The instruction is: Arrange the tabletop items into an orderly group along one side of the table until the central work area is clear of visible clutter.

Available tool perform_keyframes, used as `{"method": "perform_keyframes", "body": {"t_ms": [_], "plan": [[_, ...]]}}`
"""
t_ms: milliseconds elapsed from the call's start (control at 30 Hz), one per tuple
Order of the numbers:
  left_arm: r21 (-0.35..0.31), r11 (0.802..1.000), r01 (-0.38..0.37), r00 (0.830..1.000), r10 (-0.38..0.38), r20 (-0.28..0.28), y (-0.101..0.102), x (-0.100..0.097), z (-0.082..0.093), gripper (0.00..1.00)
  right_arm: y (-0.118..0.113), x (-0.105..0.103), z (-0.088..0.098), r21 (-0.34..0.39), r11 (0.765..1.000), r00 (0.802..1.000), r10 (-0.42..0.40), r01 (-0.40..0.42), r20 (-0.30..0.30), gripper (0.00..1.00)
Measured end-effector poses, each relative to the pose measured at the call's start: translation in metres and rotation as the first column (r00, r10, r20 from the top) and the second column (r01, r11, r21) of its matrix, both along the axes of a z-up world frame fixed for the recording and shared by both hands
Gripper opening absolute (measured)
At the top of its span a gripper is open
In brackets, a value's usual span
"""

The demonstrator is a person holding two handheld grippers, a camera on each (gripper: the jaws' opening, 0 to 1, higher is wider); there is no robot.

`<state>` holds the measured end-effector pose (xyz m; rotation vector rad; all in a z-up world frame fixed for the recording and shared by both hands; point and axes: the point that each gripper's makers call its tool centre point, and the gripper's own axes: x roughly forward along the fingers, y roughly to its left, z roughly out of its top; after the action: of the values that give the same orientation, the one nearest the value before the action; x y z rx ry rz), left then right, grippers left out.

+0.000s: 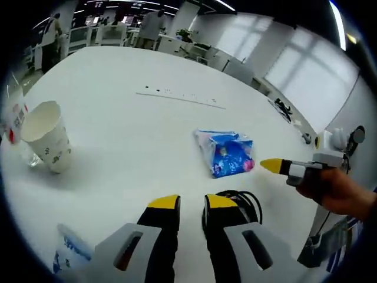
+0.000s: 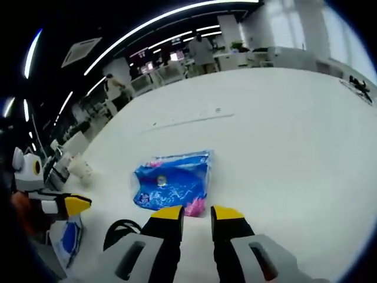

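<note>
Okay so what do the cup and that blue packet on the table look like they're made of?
The cup looks like paper: matte white wall with small printed marks and a thin rolled rim. The blue packet looks like thin plastic film, glossy and crinkled, with highlights along its folds and a printed blue and pink face. Whether it is plain plastic or a foil laminate can't be told from here.
</note>
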<state>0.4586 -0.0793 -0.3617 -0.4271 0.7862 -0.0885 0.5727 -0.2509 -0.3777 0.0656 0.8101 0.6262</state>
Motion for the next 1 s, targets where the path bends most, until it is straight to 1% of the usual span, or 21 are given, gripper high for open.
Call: {"method": "perform_keyframes", "body": {"t_ms": [33,133,200,233,300,333,433,467,533,567,600,733,867,933,967,1000], "plan": [[0.0,1.0,-0.005,1.0,0.005,0.001,0.002,-0.004,0.001,0.14,0.0,-0.006,0.0,0.0,1.0,1.0,0.003,-0.003,-0.002,0.16],[0.004,1.0,-0.01,1.0,0.01,0.003,0.007,-0.012,0.001,0.14,0.003,-0.014,0.001,0.0,1.0,1.0,0.01,-0.01,-0.002,0.16],[0.003,1.0,-0.008,1.0,0.008,0.008,0.002,-0.026,0.009,0.14,0.006,-0.019,0.002,0.0,1.0,1.0,0.013,-0.013,0.0,0.16],[0.007,1.0,-0.006,1.0,0.006,0.009,0.002,-0.03,0.011,0.14,0.009,-0.029,0.004,0.0,1.0,1.0,0.02,-0.02,0.002,0.16],[0.013,1.0,-0.007,1.0,0.007,0.012,0.004,-0.039,0.013,0.13,0.012,-0.027,0.005,0.002,1.0,1.0,0.026,-0.026,0.004,0.16],[0.011,1.0,-0.013,1.0,0.013,0.013,0.007,-0.043,0.012,0.13,0.013,-0.029,0.005,0.002,1.0,0.999,0.031,-0.031,0.006,0.15],[0.01,1.0,-0.022,1.0,0.022,0.016,0.007,-0.056,0.018,0.13,0.022,-0.046,0.006,0.002,0.999,0.999,0.046,-0.046,0.011,0.15],[0.01,1.0,-0.027,0.999,0.027,0.018,0.01,-0.057,0.016,0.13,0.025,-0.049,0.007,0.003,0.999,0.999,0.053,-0.053,0.012,0.15],[0.009,0.999,-0.031,0.999,0.031,0.024,0.011,-0.062,0.021,0.12,0.027,-0.052,0.008,0.007,0.998,0.998,0.055,-0.055,0.012,0.15],[0.01,0.999,-0.033,0.999,0.033,0.027,0.015,-0.064,0.019,0.12,0.027,-0.054,0.009,0.009,0.998,0.998,0.056,-0.056,0.013,0.15],[0.01,0.999,-0.034,0.999,0.034,0.029,0.017,-0.065,0.018,0.12,0.031,-0.065,0.012,0.01,0.998,0.998,0.06,-0.06,0.015,0.15],[0.004,0.999,-0.05,0.998,0.05,0.04,0.022,-0.073,0.021,0.11,0.037,-0.078,0.014,0.008,0.997,0.997,0.075,-0.076,0.023,0.15],[0.01,0.998,-0.059,0.997,0.058,0.056,0.015,-0.091,0.04,0.11,0.04,-0.094,0.02,0.014,0.997,0.997,0.075,-0.075,0.025,0.14],[0.011,0.998,-0.063,0.996,0.062,0.059,0.025,-0.086,0.028,0.11,0.044,-0.104,0.02,0.015,0.996,0.996,0.082,-0.082,0.024,0.14],[0.008,0.998,-0.065,0.996,0.064,0.06,0.026,-0.088,0.028,0.1,0.046,-0.11,0.02,0.013,0.996,0.996,0.089,-0.089,0.022,0.14],[0.003,0.998,-0.069,0.996,0.068,0.059,0.024,-0.097,0.034,0.1,0.049,-0.113,0.02,0.013,0.995,0.995,0.097,-0.097,0.021,0.14]]}}
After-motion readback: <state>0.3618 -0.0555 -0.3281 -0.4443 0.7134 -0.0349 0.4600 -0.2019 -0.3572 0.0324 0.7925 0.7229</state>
